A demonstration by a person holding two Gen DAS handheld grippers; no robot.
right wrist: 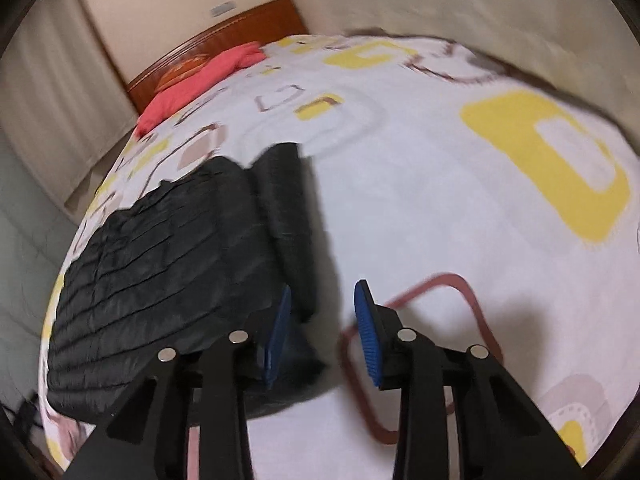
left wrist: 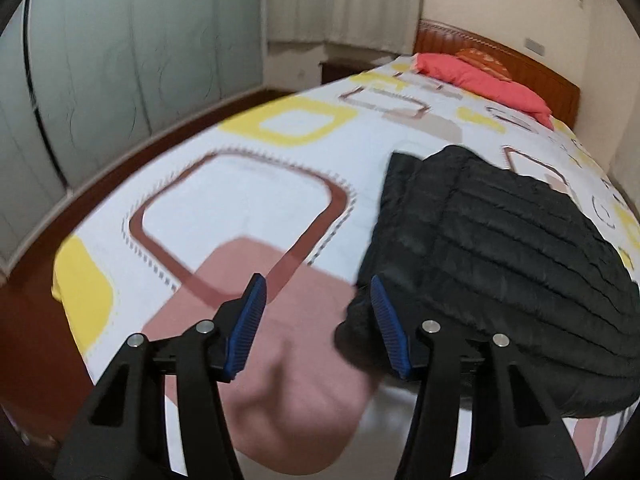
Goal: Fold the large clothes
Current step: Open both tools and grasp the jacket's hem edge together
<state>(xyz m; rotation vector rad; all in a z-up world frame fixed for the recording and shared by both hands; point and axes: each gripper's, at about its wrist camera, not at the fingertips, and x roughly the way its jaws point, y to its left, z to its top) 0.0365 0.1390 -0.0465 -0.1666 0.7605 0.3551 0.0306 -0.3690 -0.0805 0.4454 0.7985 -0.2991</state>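
1. Left gripper (left wrist: 318, 326): jaws apart, nothing between the pads, bedsheet (left wrist: 248, 196) behind the gap.
2. Right gripper (right wrist: 322, 334): jaws apart, empty.
3. Black quilted jacket (left wrist: 500, 248) lies folded on the bed, right half of the left wrist view, left half of the right wrist view.
4. Red pillow (left wrist: 484, 78) at the headboard, upper right of the left wrist view.
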